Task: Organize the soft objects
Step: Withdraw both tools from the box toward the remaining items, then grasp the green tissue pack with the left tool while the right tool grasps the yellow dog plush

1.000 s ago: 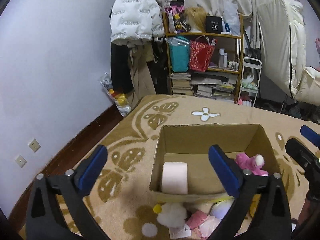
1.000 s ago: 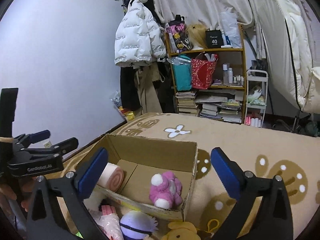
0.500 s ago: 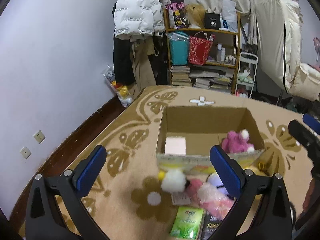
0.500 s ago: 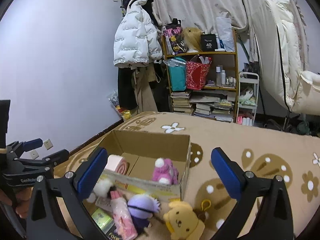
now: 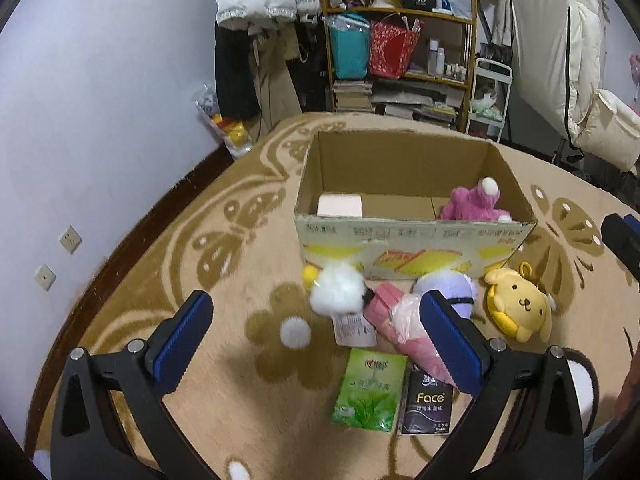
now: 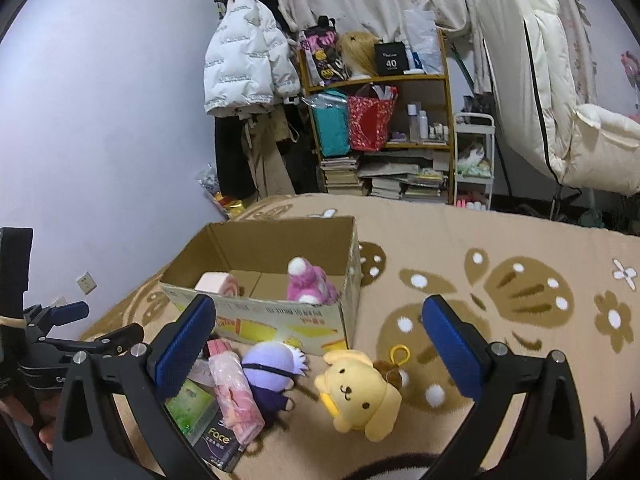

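An open cardboard box sits on the rug with a pink roll plush and a magenta plush inside. In front lie a white fluffy toy, a pink wrapped item, a purple plush, a yellow dog plush, a green tissue pack and a black tissue pack. My left gripper is open above the pile. My right gripper is open over the dog plush.
A purple wall and dark skirting run along the left. A shelf with bags and books, hanging coats and a white cart stand at the back. A cream quilt hangs at right.
Both grippers have pulled back and up from the box, so the pile of toys and tissue packs in front of it now shows. Both stay open and empty.
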